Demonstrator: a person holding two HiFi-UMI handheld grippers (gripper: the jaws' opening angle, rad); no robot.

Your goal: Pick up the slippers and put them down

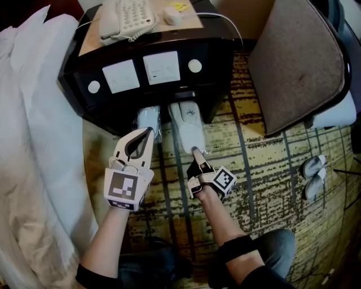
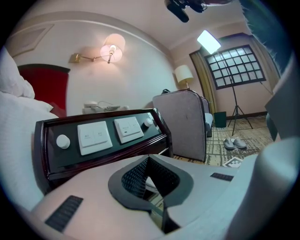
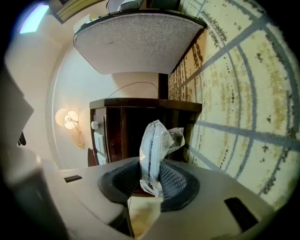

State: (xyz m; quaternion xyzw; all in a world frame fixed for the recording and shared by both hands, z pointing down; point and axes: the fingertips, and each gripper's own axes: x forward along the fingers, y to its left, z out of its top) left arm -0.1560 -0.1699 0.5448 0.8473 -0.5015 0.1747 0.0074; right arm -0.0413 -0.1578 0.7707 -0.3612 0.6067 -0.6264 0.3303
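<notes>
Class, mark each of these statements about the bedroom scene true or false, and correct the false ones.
1. The right gripper grips a plastic-wrapped slipper. True.
2. The telephone lies on the carpet. False: it sits on top of the nightstand.
3. The left gripper has its jaws wide open. False: they are shut.
4. A second pair of slippers lies on the carpet near the chair. True.
</notes>
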